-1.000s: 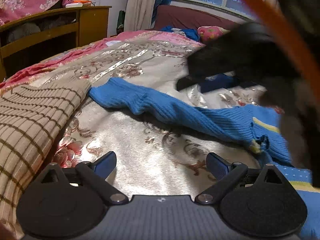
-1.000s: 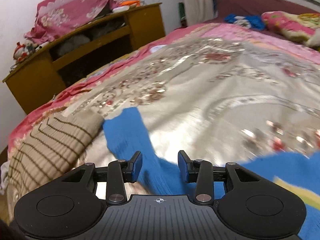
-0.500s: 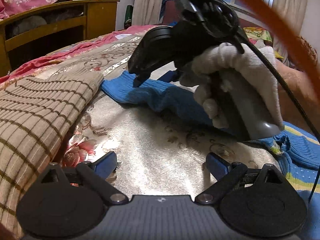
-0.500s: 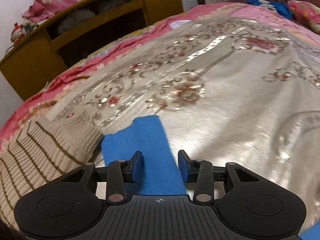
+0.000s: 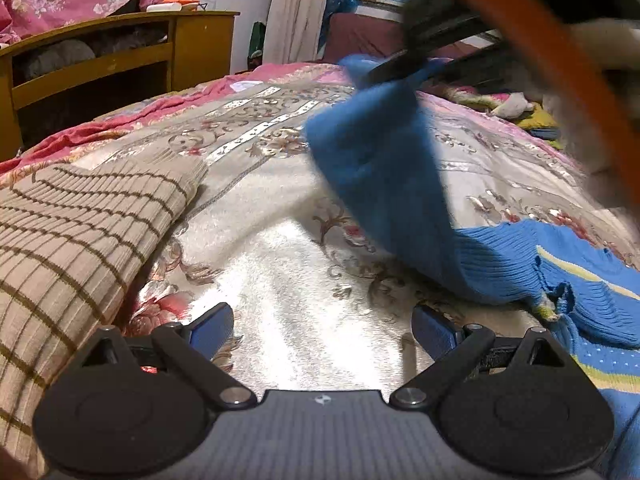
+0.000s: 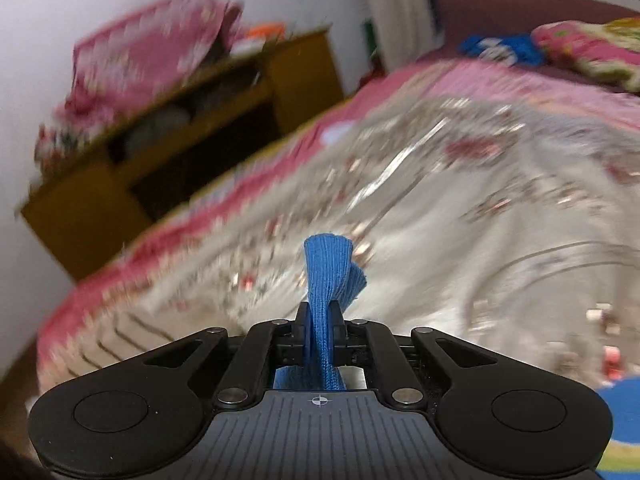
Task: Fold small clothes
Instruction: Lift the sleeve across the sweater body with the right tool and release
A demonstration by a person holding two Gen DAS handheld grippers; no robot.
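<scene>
A blue knit sweater (image 5: pixel 560 280) with yellow stripes lies on the bed at the right. Its sleeve (image 5: pixel 384 168) is lifted off the bed, blurred with motion. My right gripper (image 6: pixel 322 320) is shut on the sleeve's cuff (image 6: pixel 328 268), which sticks up between the jaws. In the left wrist view the right gripper (image 5: pixel 404 62) holds the sleeve high at the top. My left gripper (image 5: pixel 322 322) is open and empty, low over the bedspread, left of the sweater's body.
A beige striped garment (image 5: pixel 80 232) lies folded at the left. The bed has a silver floral bedspread (image 5: pixel 280 280). A wooden shelf unit (image 5: pixel 120 64) stands at the far left. An orange cable (image 5: pixel 560 80) crosses the top right. Pillows lie at the far end.
My right gripper has shut on the sleeve cuff and lifted it up off the bed toward the right. My left gripper has stayed open in place.
</scene>
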